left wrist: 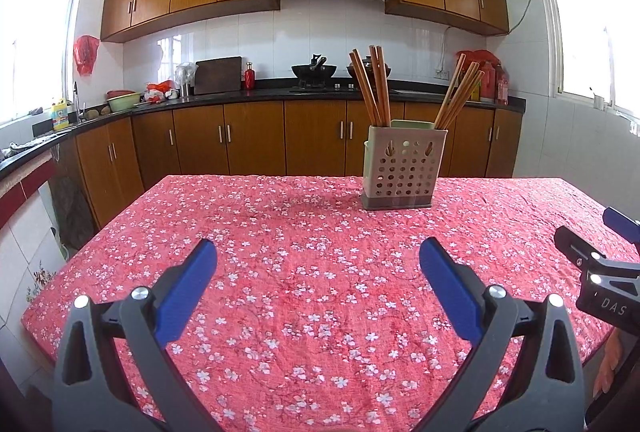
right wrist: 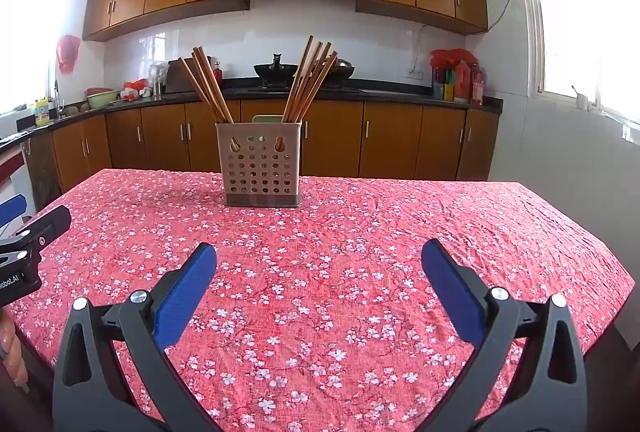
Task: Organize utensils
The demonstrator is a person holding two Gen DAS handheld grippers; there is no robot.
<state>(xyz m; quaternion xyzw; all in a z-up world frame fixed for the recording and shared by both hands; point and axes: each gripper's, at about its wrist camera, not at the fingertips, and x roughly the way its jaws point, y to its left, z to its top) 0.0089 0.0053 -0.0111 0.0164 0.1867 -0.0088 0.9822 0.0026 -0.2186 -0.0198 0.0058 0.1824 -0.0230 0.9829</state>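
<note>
A beige perforated utensil holder stands on the far part of the table with the red floral cloth. Two bunches of wooden chopsticks stand in it, one in the left compartment and one in the right compartment. My left gripper is open and empty, low over the near table. My right gripper is open and empty, also over the near table. Each gripper shows at the edge of the other's view.
Kitchen counter runs along the far wall with a wok, cutting board, bottles and bowls. Wooden cabinets stand below and above. Windows are at both sides. The table's edges fall off at left and right.
</note>
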